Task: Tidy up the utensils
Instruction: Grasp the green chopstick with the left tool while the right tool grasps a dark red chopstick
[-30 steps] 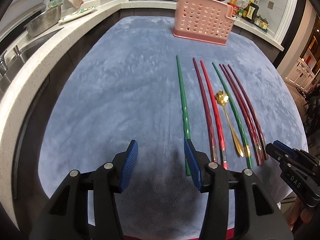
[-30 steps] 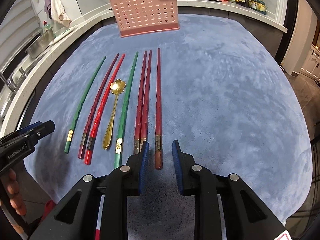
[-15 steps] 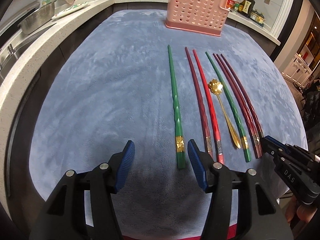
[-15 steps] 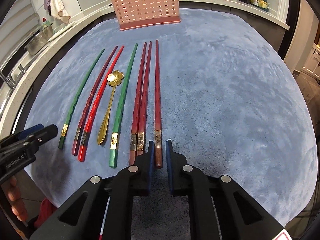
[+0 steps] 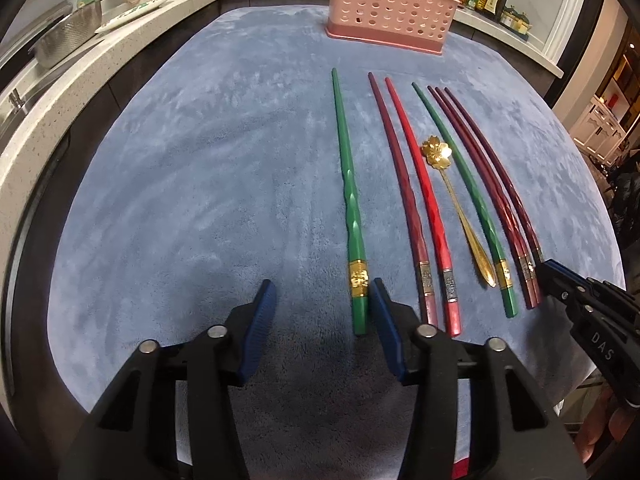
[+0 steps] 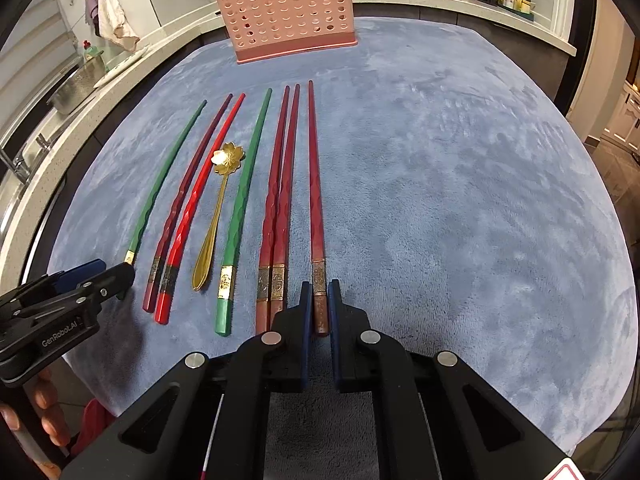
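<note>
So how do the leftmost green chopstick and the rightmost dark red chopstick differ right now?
The leftmost green chopstick lies between the left claw's open, closing blue pads, nearer the right one; the rightmost dark red chopstick is pinched at its butt end by the shut right claw. The green one has a gold band, the red one a dull bronze band. Both lie flat on the blue cloth, tips toward the pink basket.
</note>
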